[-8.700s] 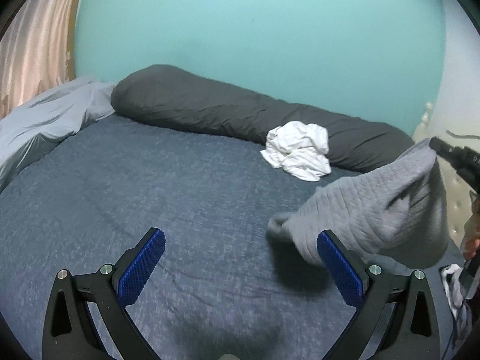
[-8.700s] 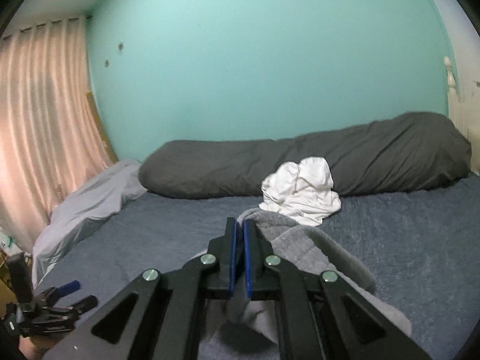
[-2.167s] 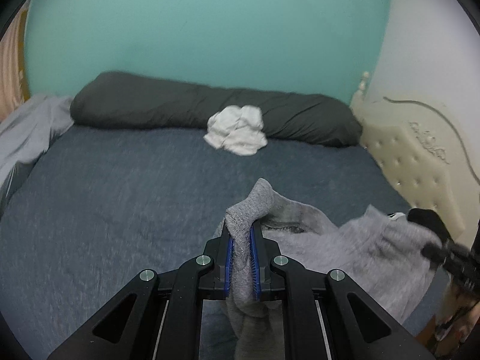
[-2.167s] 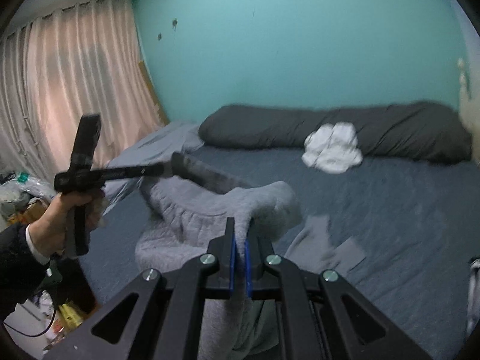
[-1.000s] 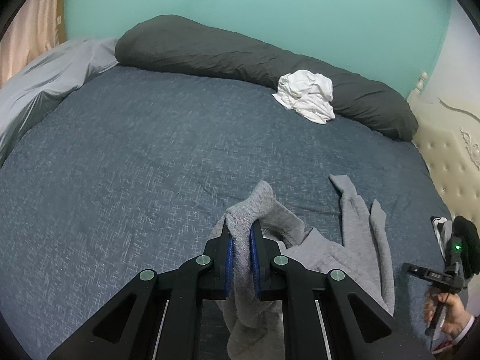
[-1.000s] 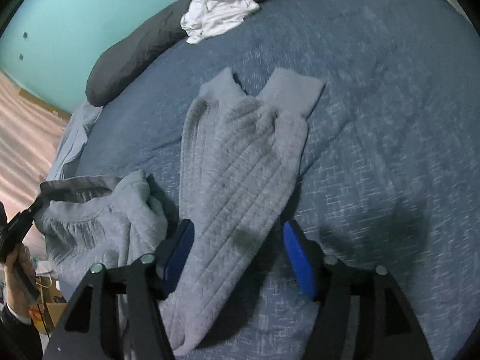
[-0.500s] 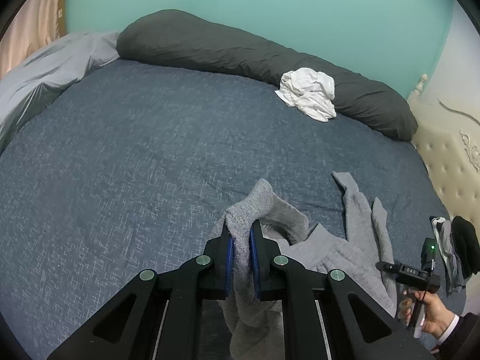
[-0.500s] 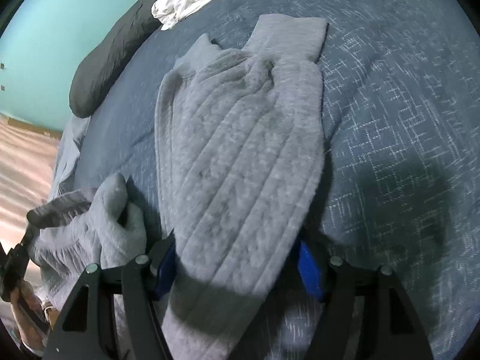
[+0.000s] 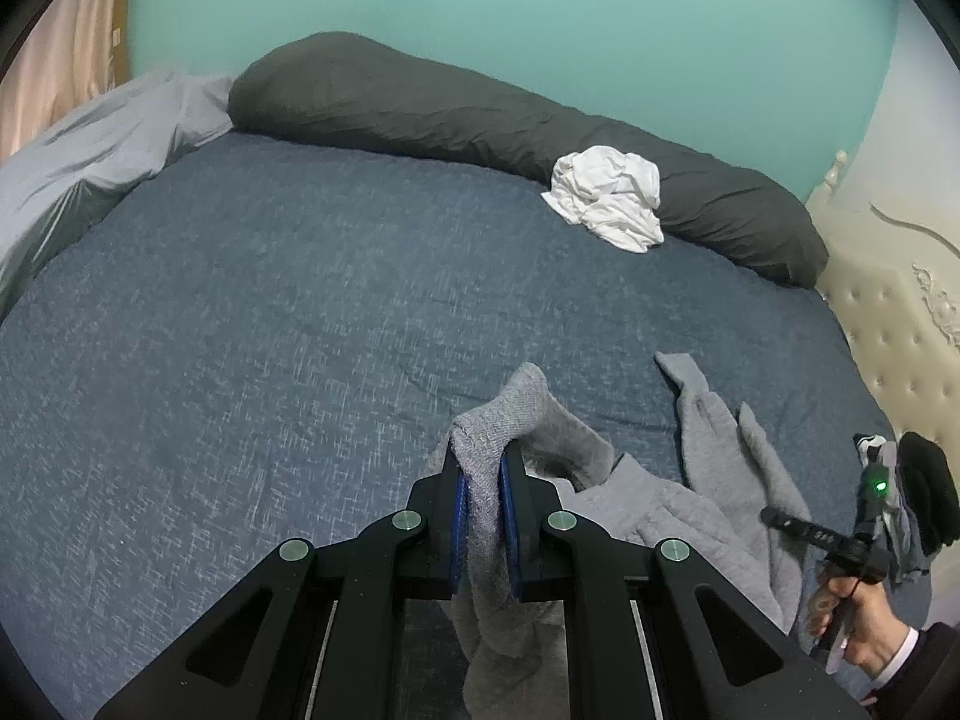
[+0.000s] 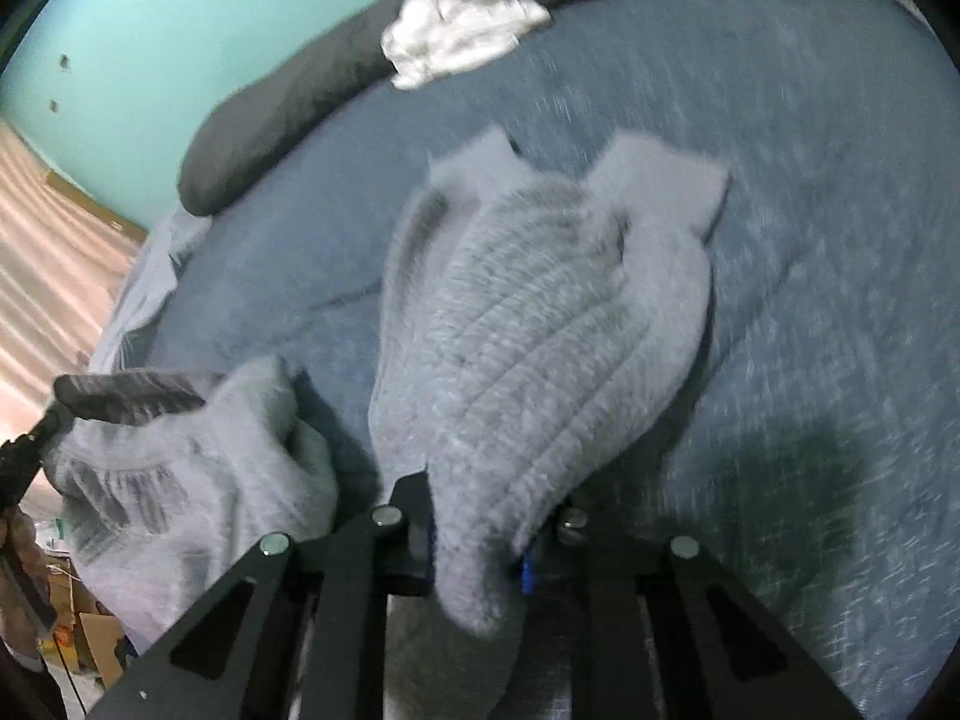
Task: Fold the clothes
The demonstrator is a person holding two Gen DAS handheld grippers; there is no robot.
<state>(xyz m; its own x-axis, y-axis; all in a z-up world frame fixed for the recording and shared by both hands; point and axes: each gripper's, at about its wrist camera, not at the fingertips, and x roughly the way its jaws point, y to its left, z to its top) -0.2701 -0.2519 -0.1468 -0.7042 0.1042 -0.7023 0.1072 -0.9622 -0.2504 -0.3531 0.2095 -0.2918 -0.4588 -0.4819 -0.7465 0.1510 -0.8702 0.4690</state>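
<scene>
While the left gripper [image 9: 480, 501] pinches a fold of the grey sweatpants [image 9: 708, 456] tight between its blue pads, the right gripper [image 10: 477, 546] has just been closing its jaws onto the quilted legs of the same garment, cloth bunched between them. The sweatpants lie on the blue bedspread [image 9: 270, 312], cuffs toward twelve o'clock. A crumpled white garment [image 9: 609, 195] rests against the long dark pillow [image 9: 420, 102] at one o'clock.

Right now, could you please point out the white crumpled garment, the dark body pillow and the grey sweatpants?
white crumpled garment [image 9: 606, 198]: left wrist view, its middle.
dark body pillow [image 9: 384, 99]: left wrist view, left half.
grey sweatpants [image 10: 540, 324]: right wrist view, quilted leg.
</scene>
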